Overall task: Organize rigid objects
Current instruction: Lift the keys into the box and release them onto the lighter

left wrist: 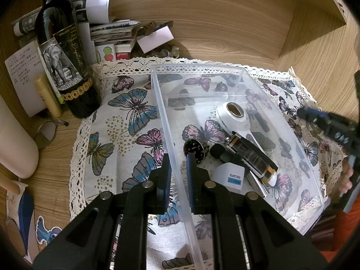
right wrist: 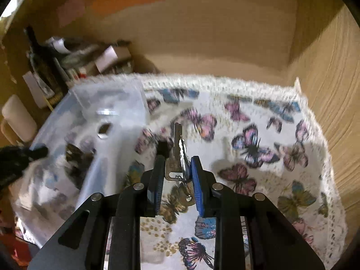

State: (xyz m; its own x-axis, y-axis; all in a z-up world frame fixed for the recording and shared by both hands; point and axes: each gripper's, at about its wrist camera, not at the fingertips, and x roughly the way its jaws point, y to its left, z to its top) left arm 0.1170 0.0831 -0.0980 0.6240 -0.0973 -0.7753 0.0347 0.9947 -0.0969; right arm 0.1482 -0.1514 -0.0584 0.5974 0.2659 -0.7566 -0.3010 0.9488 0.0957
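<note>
Your left gripper (left wrist: 177, 168) clamps the clear bin (left wrist: 238, 69) wall to steady it; your right gripper (right wrist: 176, 175), beside the bin, pinches the keys (right wrist: 178, 155) for dropping in

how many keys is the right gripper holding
2 visible: a brass key standing upright between the right gripper fingers, and a shinier silver key beside it on the same ring. More could be hidden behind them.
</note>
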